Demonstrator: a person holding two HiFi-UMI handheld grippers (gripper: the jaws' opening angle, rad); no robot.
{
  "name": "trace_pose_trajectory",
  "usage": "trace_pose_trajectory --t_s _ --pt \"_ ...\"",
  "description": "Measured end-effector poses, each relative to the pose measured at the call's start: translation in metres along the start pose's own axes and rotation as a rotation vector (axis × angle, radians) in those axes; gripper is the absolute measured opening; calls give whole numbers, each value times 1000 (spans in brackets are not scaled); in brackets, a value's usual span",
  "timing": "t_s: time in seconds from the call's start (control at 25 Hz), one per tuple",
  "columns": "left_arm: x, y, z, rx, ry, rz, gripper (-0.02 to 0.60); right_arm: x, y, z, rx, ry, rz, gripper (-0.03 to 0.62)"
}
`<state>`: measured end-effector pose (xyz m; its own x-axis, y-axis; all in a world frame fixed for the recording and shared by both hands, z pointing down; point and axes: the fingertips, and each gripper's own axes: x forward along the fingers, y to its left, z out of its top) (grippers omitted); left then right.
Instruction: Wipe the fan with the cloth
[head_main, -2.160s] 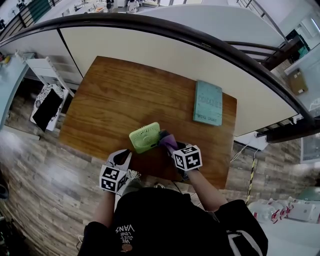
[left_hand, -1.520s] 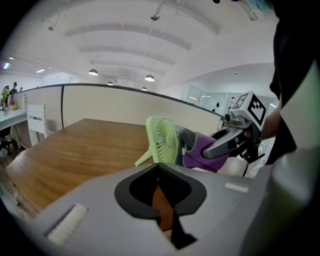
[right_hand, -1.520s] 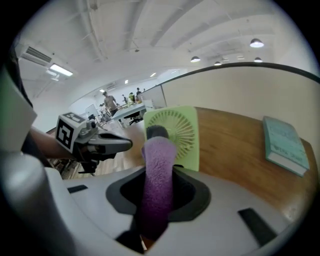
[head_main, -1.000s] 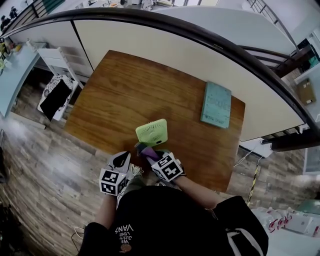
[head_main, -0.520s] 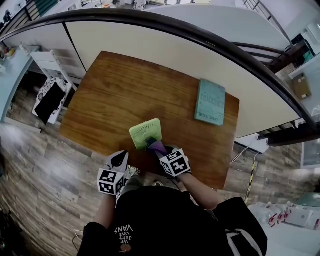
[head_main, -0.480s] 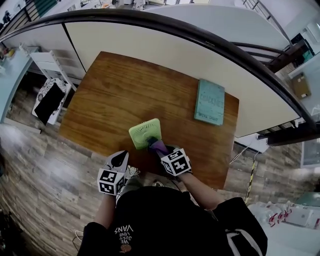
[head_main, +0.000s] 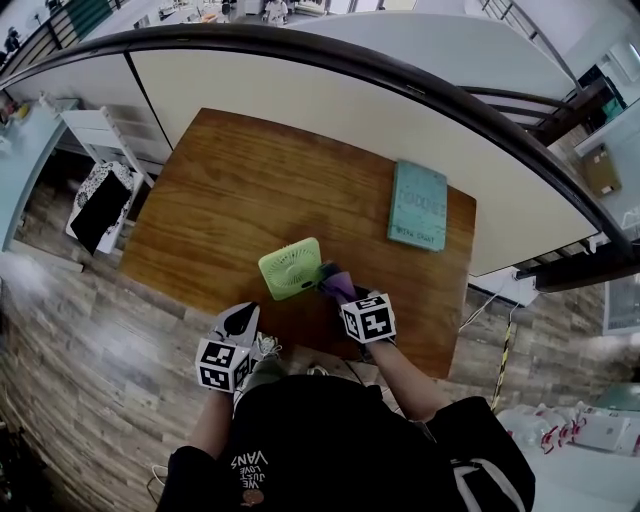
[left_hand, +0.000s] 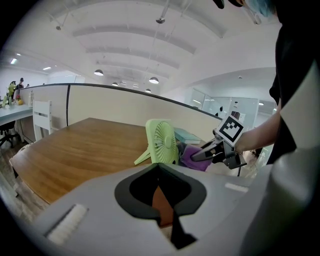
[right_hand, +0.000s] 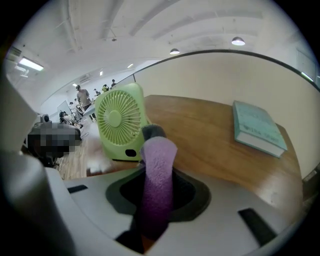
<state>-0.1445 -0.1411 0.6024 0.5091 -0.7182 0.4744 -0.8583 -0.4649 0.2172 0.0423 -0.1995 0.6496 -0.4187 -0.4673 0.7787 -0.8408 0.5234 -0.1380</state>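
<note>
A small green fan (head_main: 290, 268) stands upright on the wooden table (head_main: 230, 190) near its front edge. My right gripper (head_main: 352, 300) is shut on a purple cloth (head_main: 336, 282), and the cloth's free end touches the fan's right side. In the right gripper view the cloth (right_hand: 157, 165) rises between the jaws in front of the fan's grille (right_hand: 120, 120). My left gripper (head_main: 240, 318) hovers at the table's front edge, left of the fan, shut with nothing held. From the left gripper view the fan (left_hand: 162, 141) shows edge-on beside the cloth (left_hand: 192, 156).
A teal book (head_main: 417, 205) lies at the table's back right, also in the right gripper view (right_hand: 257, 127). A curved partition (head_main: 330, 100) runs behind the table. A white chair (head_main: 100, 140) stands off the table's left side.
My right gripper has carried the cloth from the fan's near lower edge round to its right side. The left gripper has stayed in place.
</note>
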Motion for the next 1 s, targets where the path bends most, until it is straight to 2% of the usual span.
trace_pose_trajectory --t_s 0.24,0.64,1.0 --pt "-8 -1 7 -8 -24 21 12 -18 9 15 7 -68 19 98" --pt "-27 -18 27 1 -90 45 12 -70 33 59 13 -259 83 98" --pt "-62 -43 51 5 -217 126 11 -114 55 64 15 -345 180 98"
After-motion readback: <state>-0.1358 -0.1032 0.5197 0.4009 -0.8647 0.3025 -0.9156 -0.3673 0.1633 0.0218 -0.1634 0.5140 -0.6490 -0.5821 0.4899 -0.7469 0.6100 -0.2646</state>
